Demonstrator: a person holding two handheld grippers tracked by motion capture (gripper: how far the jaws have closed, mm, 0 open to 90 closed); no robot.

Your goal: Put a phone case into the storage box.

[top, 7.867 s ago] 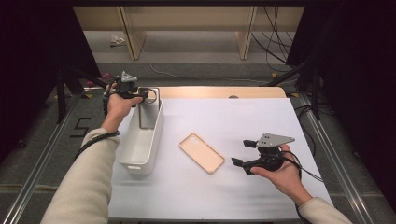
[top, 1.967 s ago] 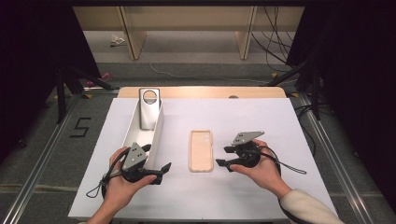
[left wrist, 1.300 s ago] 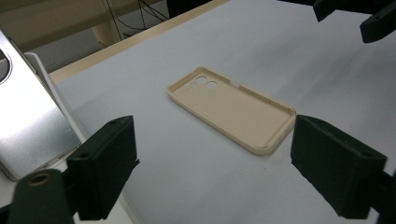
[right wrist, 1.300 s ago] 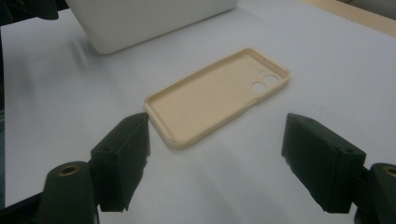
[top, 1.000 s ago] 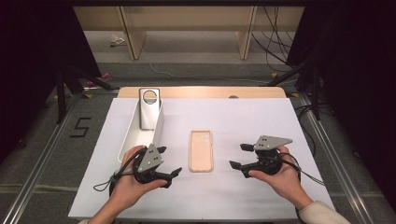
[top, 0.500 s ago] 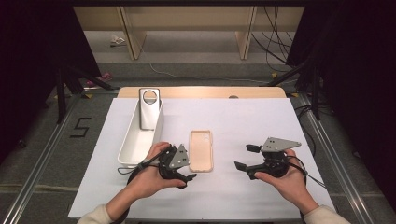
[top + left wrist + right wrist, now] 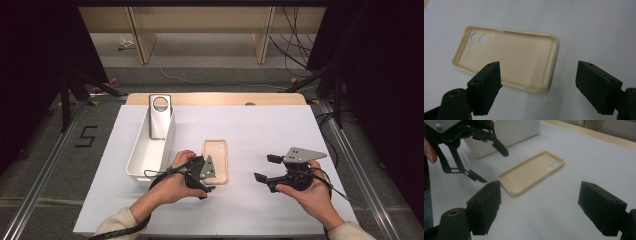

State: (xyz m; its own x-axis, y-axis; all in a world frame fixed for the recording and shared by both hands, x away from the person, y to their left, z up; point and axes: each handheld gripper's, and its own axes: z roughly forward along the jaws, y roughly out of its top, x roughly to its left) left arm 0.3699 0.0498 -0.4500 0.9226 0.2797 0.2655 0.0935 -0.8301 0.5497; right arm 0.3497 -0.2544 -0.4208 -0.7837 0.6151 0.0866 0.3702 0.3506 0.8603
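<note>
Near edge of worktop (image 7: 280,125): left hand-held gripper (image 7: 206,176) has slid right to the beige rubber phone case (image 7: 216,159).
Jaws: unclenched, narrowing slightly, nothing between them.
Right hand-held gripper (image 7: 263,169): released, idle.
Meaning: a grasp looks imminent.

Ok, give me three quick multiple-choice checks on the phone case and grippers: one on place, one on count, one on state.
1. Where does the phone case lie?
A in the white bin
B on the table, right of the white bin
C on the floor

2. How many round holes at its camera end?
A two large, one small
B one
C five

3. The left gripper is:
A shut on the case
B open, near the case
C inside the bin

Answers: B, the high view shows it beside the bin; A, counted in the left gripper view; B, its jaws stand apart.
</note>
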